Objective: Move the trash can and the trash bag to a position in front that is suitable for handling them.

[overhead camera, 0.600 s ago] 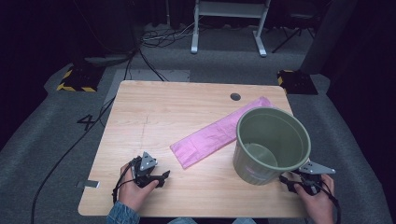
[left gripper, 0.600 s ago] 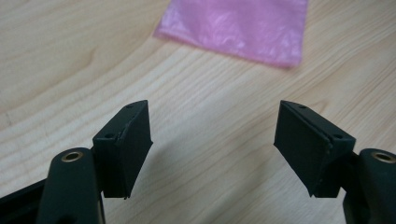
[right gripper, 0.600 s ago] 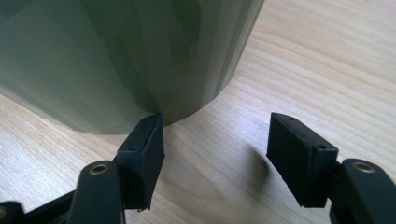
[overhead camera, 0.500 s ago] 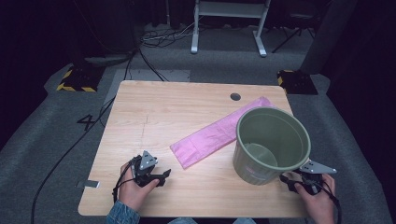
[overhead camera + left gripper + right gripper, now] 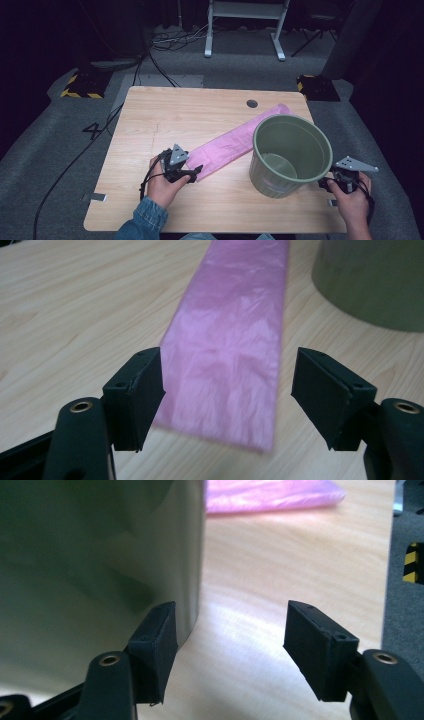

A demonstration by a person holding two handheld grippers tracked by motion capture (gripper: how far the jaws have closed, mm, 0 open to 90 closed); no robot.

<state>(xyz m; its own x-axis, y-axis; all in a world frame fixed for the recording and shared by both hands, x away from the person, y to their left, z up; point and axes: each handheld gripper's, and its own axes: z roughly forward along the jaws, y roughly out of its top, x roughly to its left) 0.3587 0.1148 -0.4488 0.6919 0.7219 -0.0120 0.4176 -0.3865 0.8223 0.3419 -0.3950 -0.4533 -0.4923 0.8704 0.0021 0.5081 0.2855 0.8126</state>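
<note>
Since the earlier frames the left gripper (image 5: 192, 173) has edged up to the near end of the pink plastic bag (image 5: 235, 143); bag and bucket haven't shifted. The folded bag lies flat and diagonal mid-table, its near end between the spread left jaws with the pads clear of it, its far end running behind the green bucket (image 5: 290, 155), which stands upright at the right. The right gripper (image 5: 334, 183) sits low beside the bucket's base at the table (image 5: 165, 115) edge, jaws apart, nothing held.
</note>
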